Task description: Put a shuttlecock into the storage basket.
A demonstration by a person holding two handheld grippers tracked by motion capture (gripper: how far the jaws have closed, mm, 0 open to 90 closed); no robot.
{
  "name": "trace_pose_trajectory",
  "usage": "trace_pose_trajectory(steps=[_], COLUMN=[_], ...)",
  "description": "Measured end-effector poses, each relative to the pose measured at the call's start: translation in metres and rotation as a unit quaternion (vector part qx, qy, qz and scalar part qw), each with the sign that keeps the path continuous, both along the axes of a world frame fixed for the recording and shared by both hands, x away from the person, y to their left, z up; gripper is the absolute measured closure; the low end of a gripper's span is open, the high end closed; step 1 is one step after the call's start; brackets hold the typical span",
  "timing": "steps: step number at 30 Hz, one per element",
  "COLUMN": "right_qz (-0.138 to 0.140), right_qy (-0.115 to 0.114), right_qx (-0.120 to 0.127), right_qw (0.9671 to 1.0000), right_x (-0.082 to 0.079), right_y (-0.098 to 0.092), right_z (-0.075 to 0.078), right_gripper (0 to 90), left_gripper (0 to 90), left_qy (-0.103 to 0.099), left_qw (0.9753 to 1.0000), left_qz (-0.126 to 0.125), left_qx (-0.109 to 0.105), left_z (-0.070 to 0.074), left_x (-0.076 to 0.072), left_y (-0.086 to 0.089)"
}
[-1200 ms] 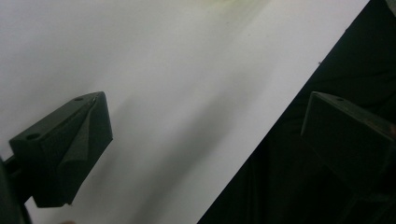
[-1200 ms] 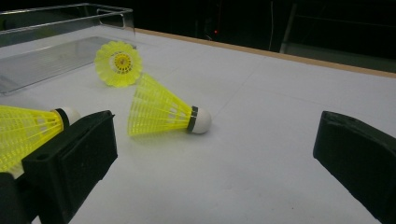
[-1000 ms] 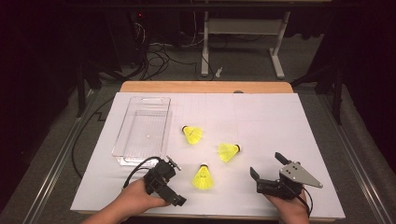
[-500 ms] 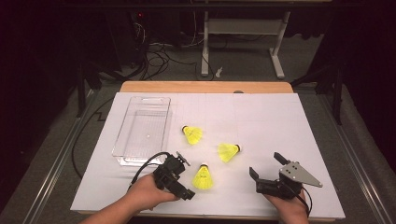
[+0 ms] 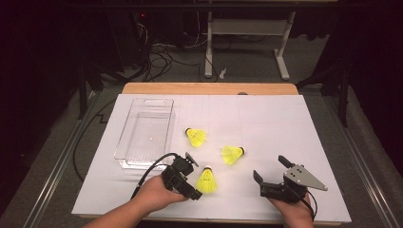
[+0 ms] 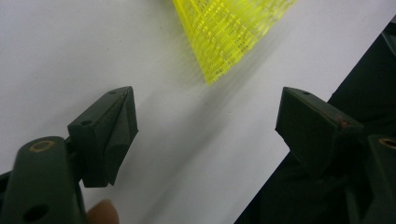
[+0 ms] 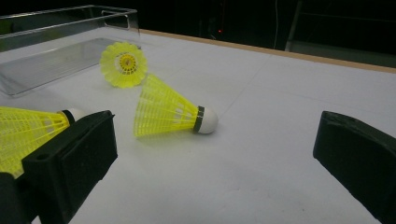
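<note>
High view: the left gripper point(image 5: 191, 176) sits low on the white table point(image 5: 266, 118), jaws spread wide and holding nothing, with the near shuttlecock point(image 5: 207, 180) just beside its tips, skirt toward the person and cork pointing away. Left gripper view shows that shuttlecock's yellow skirt point(image 6: 229, 32) ahead of the jaws and not yet between them, a fingertip showing at the bottom edge. The right gripper point(image 5: 270, 175) rests near the table's front edge, well apart from the shuttlecocks, jaws also wide and empty. Two more shuttlecocks lie farther up: the middle one point(image 5: 232, 154) on its side with its cork to the right, and the far one point(image 5: 196, 137) near a clear tray point(image 5: 124, 137). Right gripper view shows the middle one point(image 7: 170, 112) lying ahead between the spread jaws, untouched.
</note>
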State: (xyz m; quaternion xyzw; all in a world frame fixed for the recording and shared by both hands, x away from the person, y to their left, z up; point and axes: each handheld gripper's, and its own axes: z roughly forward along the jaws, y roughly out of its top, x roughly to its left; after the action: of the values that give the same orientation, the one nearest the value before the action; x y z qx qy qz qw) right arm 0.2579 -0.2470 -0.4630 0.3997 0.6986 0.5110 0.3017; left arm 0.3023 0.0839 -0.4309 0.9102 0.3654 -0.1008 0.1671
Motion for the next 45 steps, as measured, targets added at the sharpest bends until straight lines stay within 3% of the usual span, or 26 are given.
trace_pose_trajectory(steps=[10,15,18,23,39,45], right_qz=[0.002,0.001,0.001,0.001,0.0,0.0], right_qy=[-0.001,-0.001,-0.001,-0.001,0.0,0.0], right_qx=[-0.001,0.0,0.0,-0.001,0.0,0.0], right_qw=[1.0,1.0,1.0,1.0,1.0,1.0], right_x=[0.0,0.0,0.0,0.0,-0.001,-0.001], right_y=[0.001,0.0,0.0,0.0,0.001,0.0], right_z=[0.0,0.0,0.001,0.0,0.0,0.0], right_gripper=[0.1,0.1,0.1,0.1,0.1,0.1], left_gripper=[27.9,33.8,34.0,35.1,44.3,46.6], left_qy=[-0.001,-0.014,-0.025,-0.026,-0.045,-0.055], left_qw=[0.9999,0.9996,0.9994,0.9995,0.9988,0.9979], left_qz=[0.006,0.005,0.012,0.018,0.02,0.029], left_qx=[0.014,0.022,0.019,0.007,-0.002,-0.017], left_z=[-0.001,-0.001,-0.002,0.0,-0.003,-0.004], left_x=[0.009,0.012,0.012,0.012,0.009,0.009], left_y=[-0.009,-0.011,-0.011,-0.011,-0.015,-0.015])
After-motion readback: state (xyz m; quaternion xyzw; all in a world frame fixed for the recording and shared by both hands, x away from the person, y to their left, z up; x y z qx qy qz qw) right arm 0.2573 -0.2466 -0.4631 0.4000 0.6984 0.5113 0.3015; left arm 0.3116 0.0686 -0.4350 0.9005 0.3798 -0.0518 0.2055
